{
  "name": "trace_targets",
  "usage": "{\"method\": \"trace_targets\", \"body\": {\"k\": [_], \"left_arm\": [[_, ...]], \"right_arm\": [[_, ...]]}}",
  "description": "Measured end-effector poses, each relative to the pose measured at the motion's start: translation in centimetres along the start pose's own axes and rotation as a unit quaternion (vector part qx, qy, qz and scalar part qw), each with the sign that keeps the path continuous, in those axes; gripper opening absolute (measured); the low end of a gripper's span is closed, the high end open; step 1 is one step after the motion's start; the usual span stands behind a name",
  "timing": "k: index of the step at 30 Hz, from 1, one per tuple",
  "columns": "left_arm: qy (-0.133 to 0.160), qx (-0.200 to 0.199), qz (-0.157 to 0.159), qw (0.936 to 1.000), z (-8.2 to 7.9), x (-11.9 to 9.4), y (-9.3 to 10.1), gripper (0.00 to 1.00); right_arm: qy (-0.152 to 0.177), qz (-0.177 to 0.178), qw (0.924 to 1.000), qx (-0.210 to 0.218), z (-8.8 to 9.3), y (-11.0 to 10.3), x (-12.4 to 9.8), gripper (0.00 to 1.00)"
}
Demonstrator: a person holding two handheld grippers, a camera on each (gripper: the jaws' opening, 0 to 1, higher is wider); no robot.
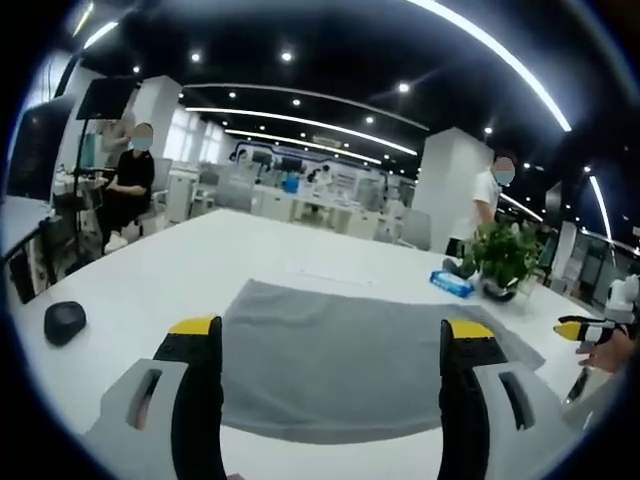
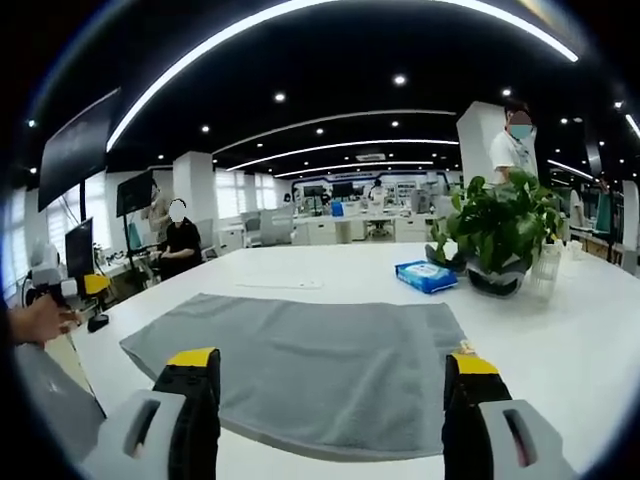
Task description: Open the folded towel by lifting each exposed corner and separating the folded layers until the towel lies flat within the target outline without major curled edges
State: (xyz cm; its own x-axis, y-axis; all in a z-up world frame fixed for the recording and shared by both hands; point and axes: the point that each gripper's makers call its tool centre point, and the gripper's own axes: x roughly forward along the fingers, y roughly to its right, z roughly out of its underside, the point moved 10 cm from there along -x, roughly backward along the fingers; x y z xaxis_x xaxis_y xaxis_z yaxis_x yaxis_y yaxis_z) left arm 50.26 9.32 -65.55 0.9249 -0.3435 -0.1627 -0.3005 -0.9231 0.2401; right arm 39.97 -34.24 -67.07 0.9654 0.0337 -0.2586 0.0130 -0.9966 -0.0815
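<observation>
Grey terry cloth, the towel (image 1: 350,370), lies spread on the white table (image 1: 200,260), flat across its visible area, with a slight fold line toward its 3 o'clock edge in the left gripper view. No outline on the table can be made out.

Left gripper (image 1: 330,335): jaws released and standing wide apart, yellow tips over the near part of the towel; nothing is between them. Contact with the cloth cannot be told.

Right gripper (image 2: 330,365): likewise released, jaws wide apart, tips above the towel's near edge and holding nothing. In the left gripper view it also appears at 3 o'clock, past the towel's edge, with a hand (image 1: 612,352) on it.

Other items on the table: a dark rounded object (image 1: 64,322) at 9 o'clock in the left gripper view, well apart from the towel; a potted plant (image 2: 497,238) at 2 o'clock in the right gripper view, with a blue packet (image 2: 426,275) just beside it.

A seated person (image 2: 180,245) in black and a standing person (image 2: 515,145) in white are beyond the table.
</observation>
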Motion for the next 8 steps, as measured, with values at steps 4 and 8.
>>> {"method": "trace_targets", "body": {"k": [4, 8], "left_arm": [[0.000, 0.001, -0.001, 1.0000, 0.02, 0.01, -0.01, 0.89], [-0.002, -0.001, -0.002, 1.0000, 0.07, 0.03, -0.04, 0.89]], "right_arm": [[0.001, 0.003, 1.0000, 0.003, 0.06, 0.17, -0.06, 0.93], [0.001, 0.003, 1.0000, 0.008, 0.11, 0.32, 0.00, 0.92]]}}
